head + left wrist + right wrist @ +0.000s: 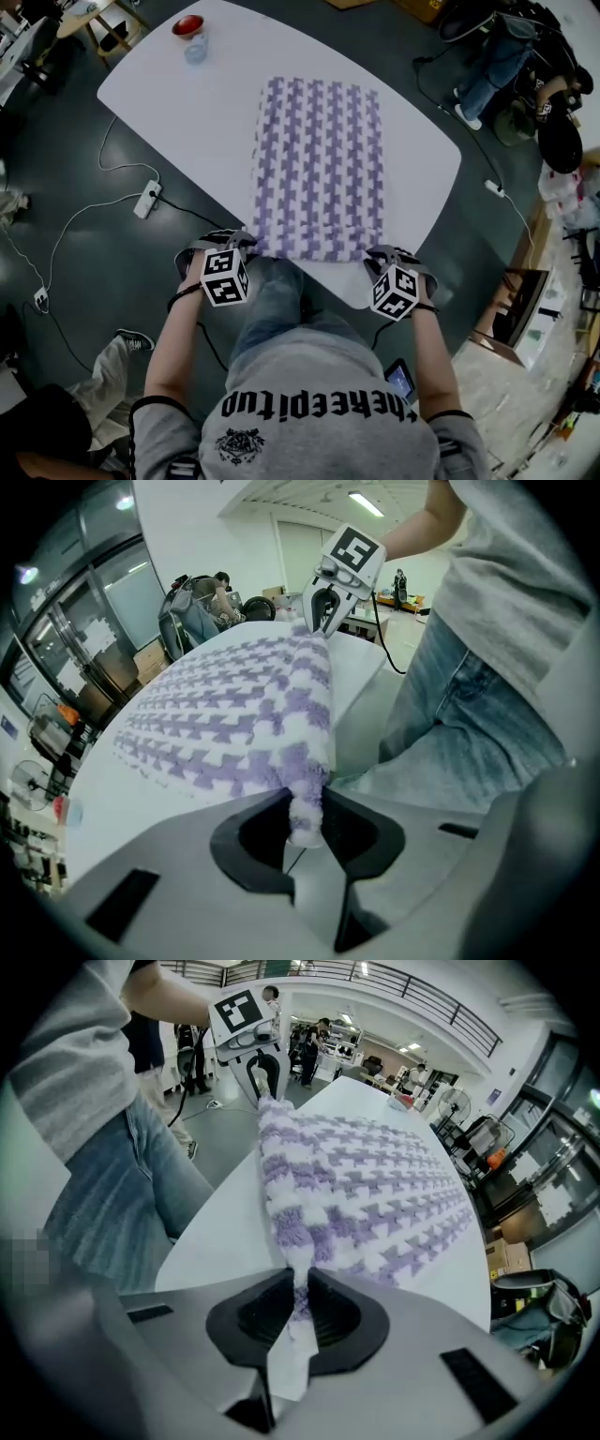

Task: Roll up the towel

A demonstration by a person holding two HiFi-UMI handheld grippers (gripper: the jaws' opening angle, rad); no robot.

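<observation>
The left gripper (pixel 305 810) is clamped, jaws nearly together, on the near left corner of the towel (pixel 319 164). The right gripper (pixel 300 1302) is clamped likewise on the near right corner. The rest of the towel lies spread on the white table (pixel 159 84).

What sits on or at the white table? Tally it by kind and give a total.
towel: 1
red bowl: 1
pale blue object: 1
claws shut on the towel: 2, left claw and right claw
Total: 5
</observation>
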